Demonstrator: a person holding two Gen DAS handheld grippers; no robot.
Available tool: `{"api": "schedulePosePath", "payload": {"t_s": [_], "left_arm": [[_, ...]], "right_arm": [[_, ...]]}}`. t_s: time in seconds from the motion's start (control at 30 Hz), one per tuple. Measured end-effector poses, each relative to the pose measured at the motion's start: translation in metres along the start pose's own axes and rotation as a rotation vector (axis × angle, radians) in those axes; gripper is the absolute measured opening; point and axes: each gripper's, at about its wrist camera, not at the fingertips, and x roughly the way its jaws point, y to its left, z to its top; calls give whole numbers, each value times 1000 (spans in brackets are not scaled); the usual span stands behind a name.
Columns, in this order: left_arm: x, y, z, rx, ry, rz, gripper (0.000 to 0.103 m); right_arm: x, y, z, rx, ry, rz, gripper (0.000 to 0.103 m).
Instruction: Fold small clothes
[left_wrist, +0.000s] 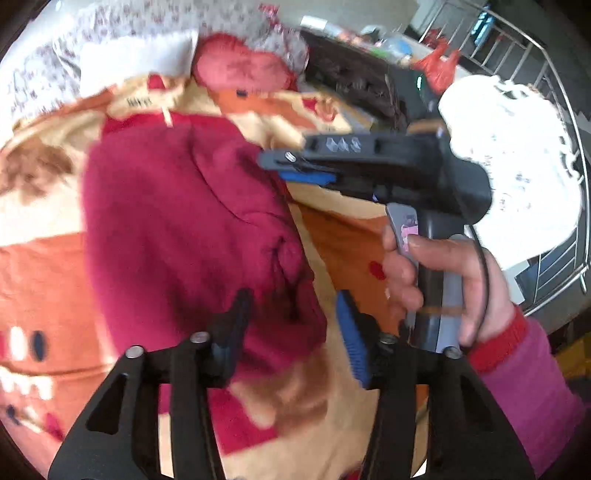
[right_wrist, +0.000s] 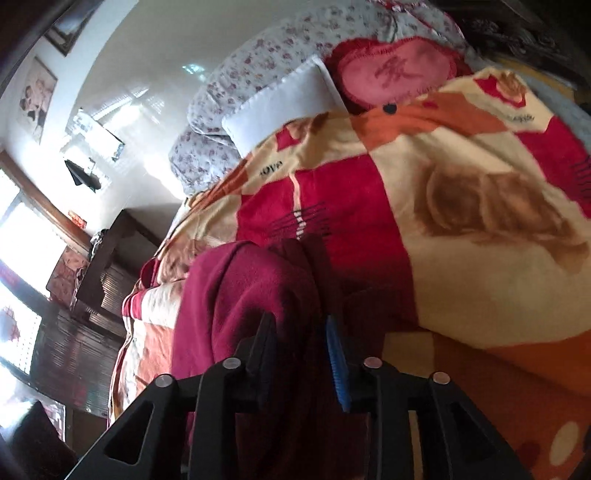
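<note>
A small maroon garment (left_wrist: 192, 236) lies on the bed, spread over a patterned blanket (left_wrist: 48, 280), and both tools are on it — this looks like the middle of a fold, one edge being carried across.

The left gripper (left_wrist: 291, 332) has its fingers apart, with the garment's near edge lying between them and beyond their tips; nothing seems pinched there. The right gripper (right_wrist: 301, 354) has its fingers closed in on a bunched ridge of the same cloth (right_wrist: 251, 302), which rises between them and drapes to their left. I'd judge it clamped on the fabric, though the blur leaves a little doubt.

The next move, as I read it, calls for the right tool to lay its held edge over the flat part and let go, while the left either pins the cloth or takes the opposite corner so the layers stay square.

The left view shows what the right cannot: the right tool from the side, ahead and to the right of the left fingers, with the person's hand (left_wrist: 439, 280) on its handle, its tips at the garment's far edge. It also shows most of the garment's outline. The right view is too close for that — but it gives the fold of cloth between its own fingers, and past them a pink cushion (right_wrist: 395, 74) and a white pillow (right_wrist: 291, 103) at the head of the bed.
</note>
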Motion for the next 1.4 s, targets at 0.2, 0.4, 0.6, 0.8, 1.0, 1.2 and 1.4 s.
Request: {"api": "schedulePosePath", "payload": {"t_s": [0.2, 0.4, 0.6, 0.8, 1.0, 1.2, 1.4], "left_arm": [[-36, 35, -19, 53, -79, 235, 58], [-16, 60, -39, -2, -33, 295, 58], [3, 64, -58, -5, 9, 297, 58], [4, 69, -71, -45, 40, 259, 60], [-21, 62, -62, -16, -20, 289, 60], [-19, 63, -59, -31, -17, 298, 60], [-16, 64, -64, -34, 5, 302, 60]], "right_arm": [[-23, 24, -28, -24, 0, 50, 52], [-24, 58, -63, -127, 19, 54, 52], [-21, 45, -87, -154, 53, -86, 15], [-23, 10, -110, -77, 91, -92, 15], [-60, 22, -118, -77, 48, 47, 15], [-41, 48, -123, -138, 77, 61, 19], [-27, 28, -133, -46, 80, 99, 13]]}}
